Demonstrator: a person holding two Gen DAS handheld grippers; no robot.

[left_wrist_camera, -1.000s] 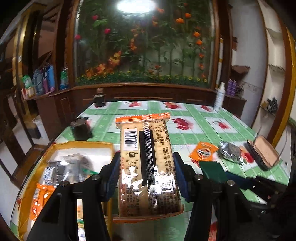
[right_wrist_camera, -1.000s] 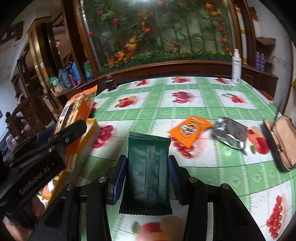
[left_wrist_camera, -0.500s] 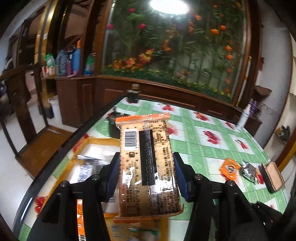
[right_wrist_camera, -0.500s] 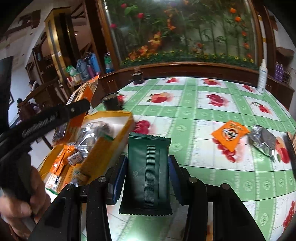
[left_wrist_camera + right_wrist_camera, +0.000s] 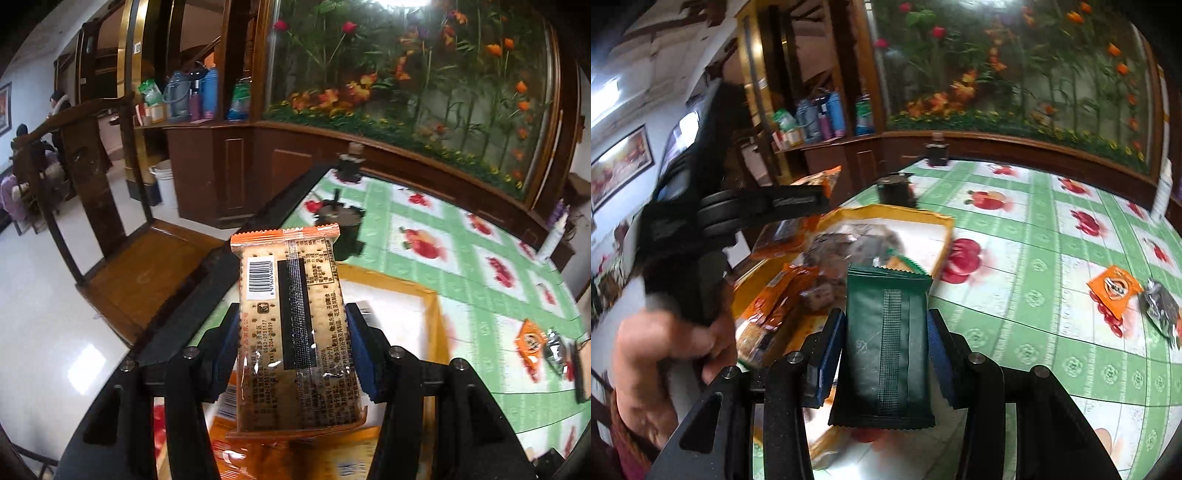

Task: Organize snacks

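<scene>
The left tongs (image 5: 291,332) clamp an orange cracker packet (image 5: 291,314) above the yellow box (image 5: 942,236); the right tongs (image 5: 886,350) clamp a dark green snack packet (image 5: 886,343) over the box's near edge.

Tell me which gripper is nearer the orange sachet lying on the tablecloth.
Right. The right gripper, jaws shut on a green packet, sits beside the yellow box, with the orange sachet off to its right. The left gripper, holding the cracker pack, is over the box's far side.
</scene>
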